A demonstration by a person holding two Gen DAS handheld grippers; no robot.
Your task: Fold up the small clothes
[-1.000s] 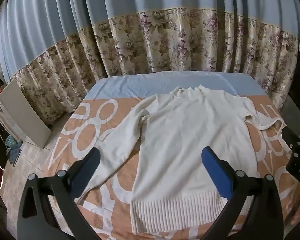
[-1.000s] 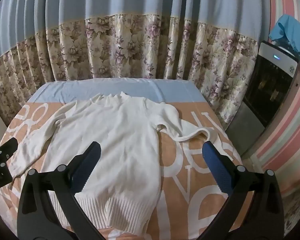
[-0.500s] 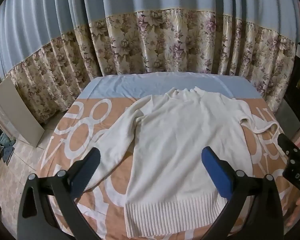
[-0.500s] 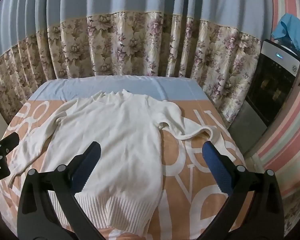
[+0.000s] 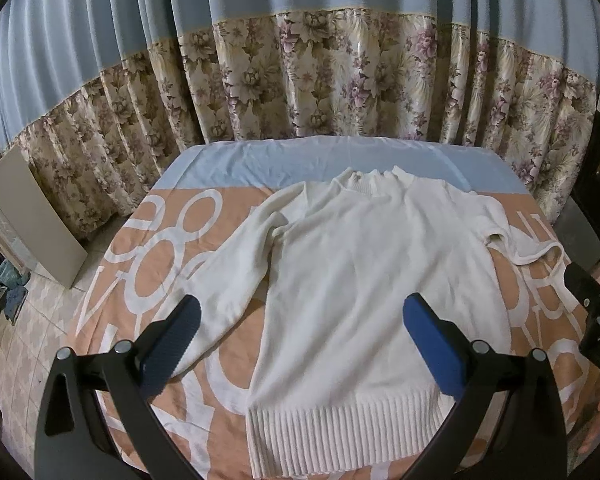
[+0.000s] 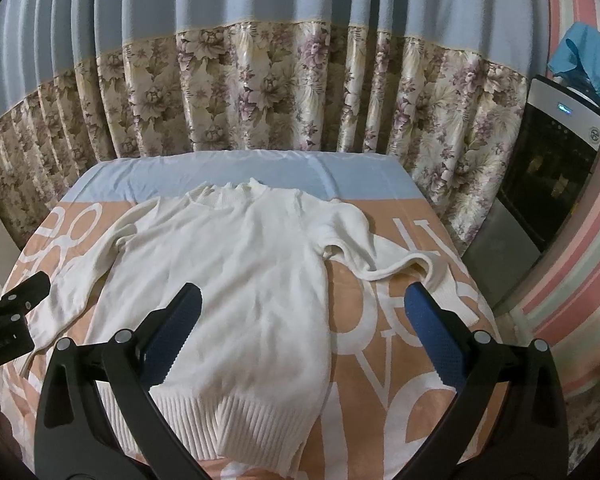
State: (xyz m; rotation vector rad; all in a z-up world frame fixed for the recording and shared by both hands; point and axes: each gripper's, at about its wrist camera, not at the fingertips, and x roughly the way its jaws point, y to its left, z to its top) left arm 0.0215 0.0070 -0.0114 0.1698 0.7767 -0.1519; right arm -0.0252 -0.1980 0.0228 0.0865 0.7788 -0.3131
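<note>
A white knit sweater point(image 5: 360, 276) lies flat on the bed, collar at the far end, ribbed hem toward me. It also shows in the right wrist view point(image 6: 236, 272). Its left sleeve point(image 5: 228, 280) runs down toward my left gripper. Its right sleeve point(image 6: 384, 256) is bent and curls toward the bed's right edge. My left gripper point(image 5: 300, 340) is open and empty above the hem. My right gripper point(image 6: 300, 340) is open and empty above the sweater's lower right side. Each gripper shows at the edge of the other's view.
The bed point(image 5: 168, 248) has an orange cover with white letters and a blue sheet point(image 5: 260, 164) at the far end. Floral curtains point(image 5: 340, 80) hang behind it. A black appliance point(image 6: 552, 168) stands to the right. A board point(image 5: 32, 216) leans at the left over tiled floor.
Both views have shifted slightly; the sweater sits a little more toward the centre of the left wrist view. The sweater itself has not moved. Both grippers stay open.
</note>
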